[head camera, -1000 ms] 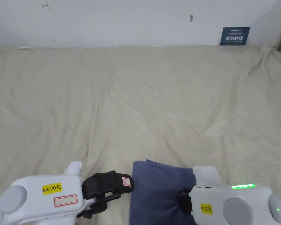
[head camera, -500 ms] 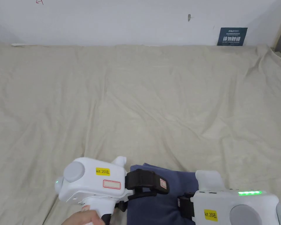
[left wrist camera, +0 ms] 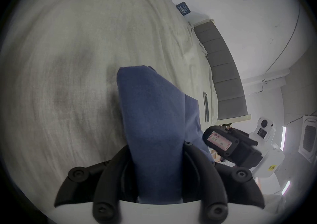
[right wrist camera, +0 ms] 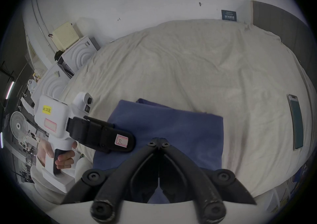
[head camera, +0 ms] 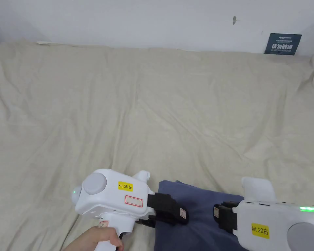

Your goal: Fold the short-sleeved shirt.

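At the bed's near edge, the left tool (left wrist camera: 155, 172) was clamped on a fold of the navy short-sleeved shirt (head camera: 199, 212), while the right tool (right wrist camera: 159, 142) hovered over the cloth with its jaws together, apparently gripping nothing. The soft, matte shirt, folded into a compact rectangle, lay between the tools, its long axis running left to right. Beyond it stretched the wrinkled beige bedsheet (head camera: 153, 108).

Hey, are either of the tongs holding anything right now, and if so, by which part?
The left tongs are shut on the blue shirt at its left edge, a fold of cloth rising between the jaws. The right tongs are shut over the shirt, gripping nothing.
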`<state>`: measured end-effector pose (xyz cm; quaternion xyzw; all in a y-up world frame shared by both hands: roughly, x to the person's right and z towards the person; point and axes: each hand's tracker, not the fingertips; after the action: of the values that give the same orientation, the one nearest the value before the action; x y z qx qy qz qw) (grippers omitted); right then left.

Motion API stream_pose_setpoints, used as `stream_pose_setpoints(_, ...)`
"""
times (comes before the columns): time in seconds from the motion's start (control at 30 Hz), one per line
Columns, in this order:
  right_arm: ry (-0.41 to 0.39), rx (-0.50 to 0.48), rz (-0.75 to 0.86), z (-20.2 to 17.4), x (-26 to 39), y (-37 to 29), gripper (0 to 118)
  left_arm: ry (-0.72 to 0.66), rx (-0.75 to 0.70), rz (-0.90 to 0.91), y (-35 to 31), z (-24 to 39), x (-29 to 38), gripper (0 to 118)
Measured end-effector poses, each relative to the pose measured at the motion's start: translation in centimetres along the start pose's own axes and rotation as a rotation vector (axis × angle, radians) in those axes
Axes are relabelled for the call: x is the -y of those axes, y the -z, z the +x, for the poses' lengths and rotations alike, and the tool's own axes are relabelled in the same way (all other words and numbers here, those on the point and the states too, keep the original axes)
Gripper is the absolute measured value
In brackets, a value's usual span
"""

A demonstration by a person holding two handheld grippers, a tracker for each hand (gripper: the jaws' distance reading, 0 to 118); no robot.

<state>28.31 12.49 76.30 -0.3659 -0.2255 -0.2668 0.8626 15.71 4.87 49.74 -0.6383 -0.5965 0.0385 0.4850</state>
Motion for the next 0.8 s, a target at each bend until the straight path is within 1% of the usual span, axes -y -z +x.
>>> stream_pose_setpoints(0.1, 0.002, -0.006, 0.028, -0.6, -0.9, -0.4, 0, 0.047, -0.031, 0.010, -1.4, 0.5, -0.4, 32)
stream_pose_setpoints(0.13, -0.001, 0.001, 0.040, -0.8, -1.3, -0.4, 0, 0.090, -0.053, 0.015, -2.2, 0.6, -0.7, 32)
stream_pose_setpoints(0.23, -0.008, 0.028, 0.075, -1.8, -2.1, -0.1, 0, 0.098, -0.091, 0.040, -5.0, 0.2, -1.4, 32)
stream_pose_setpoints(0.33, -0.007, 0.025, 0.097, -3.0, -2.5, 0.3, 0, 0.107, -0.173, 0.096, -8.6, -0.8, -2.1, 32)
stream_pose_setpoints(0.4, -0.017, 0.021, 0.135, -4.2, -2.6, 0.4, 0, 0.088, -0.222, 0.135, -11.4, -1.8, -2.4, 32)
stream_pose_setpoints(0.43, -0.037, 0.044, 0.193, -5.1, -2.6, 0.2, 0, 0.091, -0.249, 0.149, -12.8, -2.5, -2.5, 32)
stream_pose_setpoints(0.5, -0.116, 0.049, 0.263, -6.8, -2.6, -0.1, 0, 0.062, -0.296, 0.177, -15.6, -4.2, -2.9, 32)
stream_pose_setpoints(0.53, -0.120, 0.079, 0.321, -7.7, -2.5, -0.3, 0, 0.027, -0.311, 0.202, -17.2, -5.2, -3.0, 32)
stream_pose_setpoints(0.57, -0.129, 0.051, 0.387, -8.5, -2.4, -0.7, 0, 0.009, -0.323, 0.219, -18.7, -6.3, -3.0, 32)
stream_pose_setpoints(0.6, -0.138, 0.044, 0.406, -9.1, -2.4, -0.8, 0, -0.003, -0.331, 0.228, -20.0, -7.2, -3.1, 32)
stream_pose_setpoints(0.63, -0.115, 0.050, 0.456, -9.8, -2.3, -1.1, 0, -0.025, -0.352, 0.248, -21.6, -8.4, -3.1, 32)
stream_pose_setpoints(0.67, -0.127, 0.027, 0.482, -10.3, -2.2, -1.3, 0, -0.032, -0.359, 0.251, -22.9, -9.4, -3.1, 32)
stream_pose_setpoints(0.7, -0.130, 0.043, 0.489, -10.9, -2.1, -1.3, 0, -0.063, -0.380, 0.268, -24.1, -10.4, -3.0, 32)
stream_pose_setpoints(0.77, -0.152, 0.051, 0.556, -11.8, -1.7, -1.3, 0, -0.097, -0.422, 0.291, -26.5, -12.3, -2.8, 32)
stream_pose_setpoints(0.8, -0.149, 0.081, 0.584, -12.1, -1.6, -1.4, 0, -0.115, -0.424, 0.294, -27.4, -13.2, -2.7, 32)
